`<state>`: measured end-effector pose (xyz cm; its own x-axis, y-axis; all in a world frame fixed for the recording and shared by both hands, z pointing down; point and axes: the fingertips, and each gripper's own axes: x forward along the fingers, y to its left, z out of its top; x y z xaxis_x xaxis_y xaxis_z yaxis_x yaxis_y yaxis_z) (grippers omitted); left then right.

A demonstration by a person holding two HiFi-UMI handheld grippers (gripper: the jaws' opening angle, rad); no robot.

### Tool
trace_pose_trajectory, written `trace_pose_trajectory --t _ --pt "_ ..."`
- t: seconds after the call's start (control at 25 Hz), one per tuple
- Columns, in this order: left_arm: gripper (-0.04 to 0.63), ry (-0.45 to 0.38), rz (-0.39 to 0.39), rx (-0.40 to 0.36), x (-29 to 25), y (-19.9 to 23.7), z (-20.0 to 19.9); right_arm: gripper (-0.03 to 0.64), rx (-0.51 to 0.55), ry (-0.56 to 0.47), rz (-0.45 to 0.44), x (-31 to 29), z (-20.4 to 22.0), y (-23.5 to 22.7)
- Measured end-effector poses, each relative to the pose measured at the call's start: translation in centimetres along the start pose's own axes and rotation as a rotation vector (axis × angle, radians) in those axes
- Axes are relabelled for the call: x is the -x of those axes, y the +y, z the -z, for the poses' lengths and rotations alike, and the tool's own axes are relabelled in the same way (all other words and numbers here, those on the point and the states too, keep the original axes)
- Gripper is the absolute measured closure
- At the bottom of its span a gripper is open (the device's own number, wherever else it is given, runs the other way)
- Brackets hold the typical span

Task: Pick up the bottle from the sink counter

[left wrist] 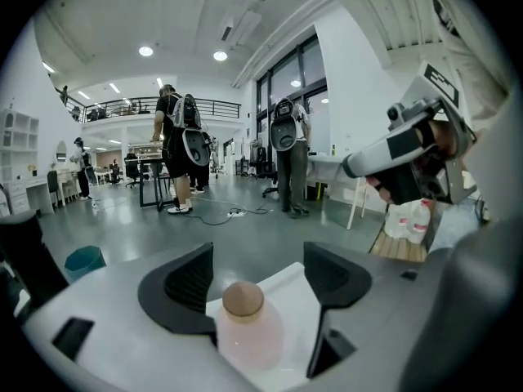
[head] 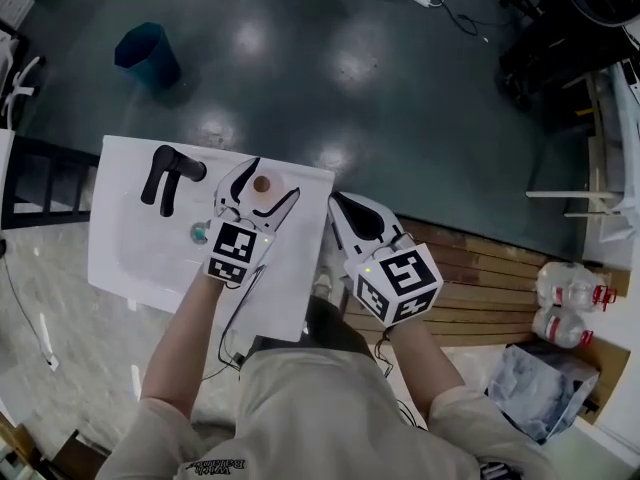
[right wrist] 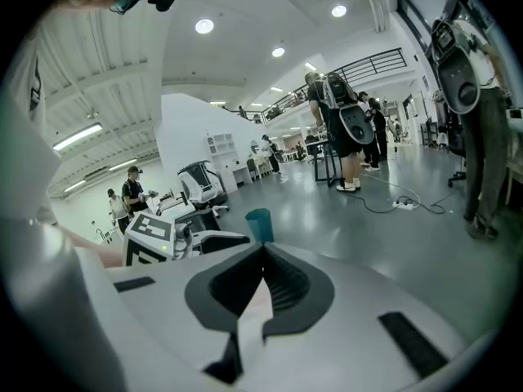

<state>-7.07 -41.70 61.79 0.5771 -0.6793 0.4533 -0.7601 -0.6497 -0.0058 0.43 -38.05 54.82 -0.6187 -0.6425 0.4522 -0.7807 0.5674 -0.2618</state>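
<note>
A small pale pink bottle (head: pixel 266 196) with a round brown cap (left wrist: pixel 243 299) stands upright on the white sink counter (head: pixel 125 233), near its far right corner. My left gripper (head: pixel 273 178) is open, one black jaw on each side of the bottle. In the left gripper view (left wrist: pixel 260 256) the bottle stands low between the jaws, closer to the left one, and neither pad presses on it. My right gripper (head: pixel 338 200) hangs just off the counter's right edge. Its jaws meet at the tips in the right gripper view (right wrist: pixel 263 251), with nothing held.
A black faucet (head: pixel 165 173) rises at the counter's far left, with the sink drain (head: pixel 199 233) beside the left gripper. A teal bin (head: pixel 148 56) stands on the grey floor beyond. To the right lie a wooden pallet (head: pixel 480 288) and packed water bottles (head: pixel 572 303). People stand in the hall.
</note>
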Motion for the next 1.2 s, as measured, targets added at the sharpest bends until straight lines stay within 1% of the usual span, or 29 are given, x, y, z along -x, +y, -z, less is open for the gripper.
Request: trace_pose_trajectory --t 0.12,0.2,0.24,0.32,0.4,0.44,0.48,0.6,0.8,1.0,1.2 --pt "0.264 0.015 -0.016 0.018 -0.8 0.3 1.5 0.620 -0.006 0.018 0.005 -0.2 1.5 -0.6" --pt "0.265 0.015 -0.023 0.016 -1.1 0.5 2.1 0.620 -0.008 0.029 0.013 -0.4 2.4 -1.1" --pt "0.278 0.014 -0.024 0.015 -1.2 0.7 2.4 0.620 -0.009 0.034 0.017 -0.6 2.8 -1.2" --pt "0.317 0.016 -0.024 0.025 -1.4 1.2 3.1 0.620 -0.011 0.044 0.023 -1.3 3.4 -1.2" --pt "0.343 0.026 -0.032 0.047 -1.6 1.7 3.8 0.620 -0.013 0.048 0.028 -1.7 3.8 -1.3" --pt "0.369 0.034 -0.042 0.057 -1.7 1.9 4.1 0.620 -0.014 0.049 0.030 -1.7 3.9 -1.3" --pt "0.415 0.042 -0.053 0.067 -1.7 2.1 4.3 0.620 -0.015 0.049 0.031 -1.8 4.0 -1.4" --pt "0.476 0.044 -0.052 0.082 -1.9 1.9 4.5 0.620 -0.019 0.050 0.037 -1.7 4.3 -1.5" --pt "0.483 0.058 -0.038 0.054 -1.8 1.5 4.6 0.620 -0.019 0.055 0.048 -1.2 4.4 -1.3" --pt "0.486 0.085 -0.003 0.014 -2.1 1.5 4.1 0.620 0.001 0.038 0.053 -1.2 3.2 -1.2" --pt "0.486 0.042 -0.010 0.011 -0.5 1.9 1.2 0.620 0.041 -0.007 0.064 -0.7 0.6 -0.4"
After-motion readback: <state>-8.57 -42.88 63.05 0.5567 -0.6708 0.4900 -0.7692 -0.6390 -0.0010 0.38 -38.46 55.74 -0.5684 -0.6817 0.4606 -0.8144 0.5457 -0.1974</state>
